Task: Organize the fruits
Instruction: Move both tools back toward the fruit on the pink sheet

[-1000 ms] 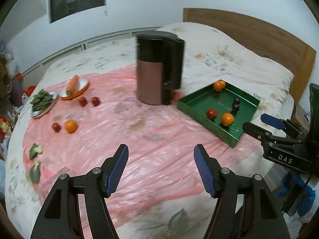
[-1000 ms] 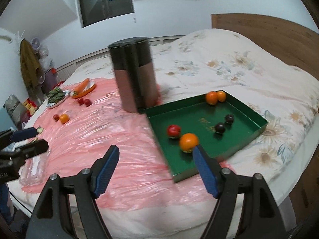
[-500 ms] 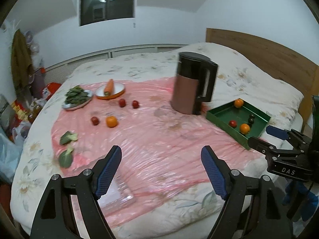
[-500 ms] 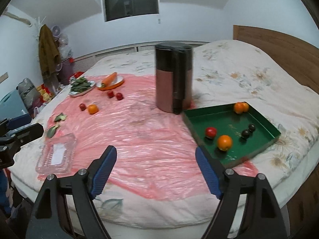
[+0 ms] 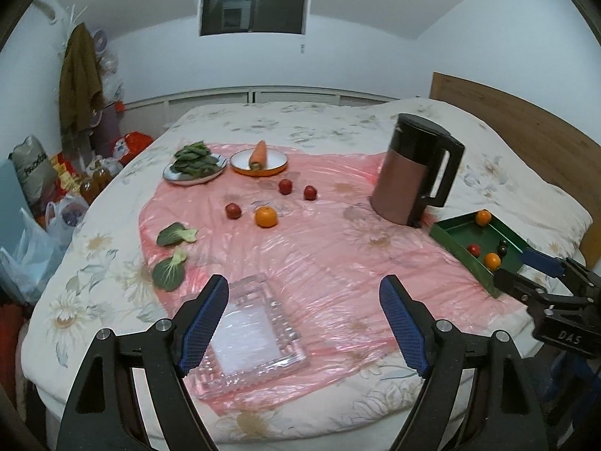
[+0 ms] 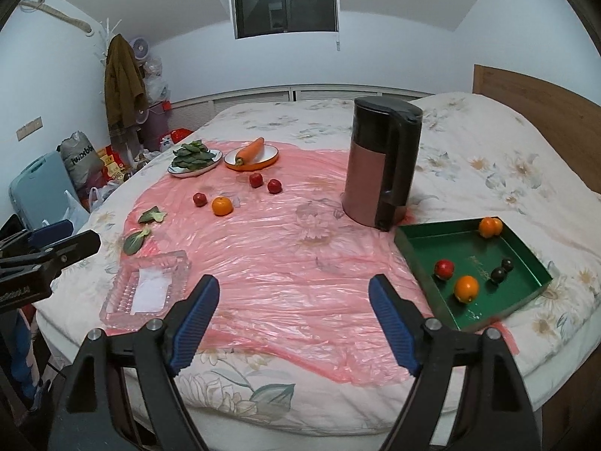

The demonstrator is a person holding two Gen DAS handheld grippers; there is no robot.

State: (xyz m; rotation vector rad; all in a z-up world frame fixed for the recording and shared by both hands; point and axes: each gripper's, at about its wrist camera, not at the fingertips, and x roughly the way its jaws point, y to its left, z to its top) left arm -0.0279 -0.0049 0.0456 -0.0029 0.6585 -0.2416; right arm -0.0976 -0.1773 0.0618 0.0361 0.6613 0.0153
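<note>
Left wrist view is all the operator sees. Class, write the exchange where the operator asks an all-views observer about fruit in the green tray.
Operator: How many fruits sit in the far corner of the green rectangular tray? I see one orange.
Observer: The right wrist view shows two small round oranges there, touching.
Operator: The right hand-held gripper blocks my view of the dark fruit. How many are there?
Observer: Two dark round fruits sit side by side near the tray's right wall.
</note>
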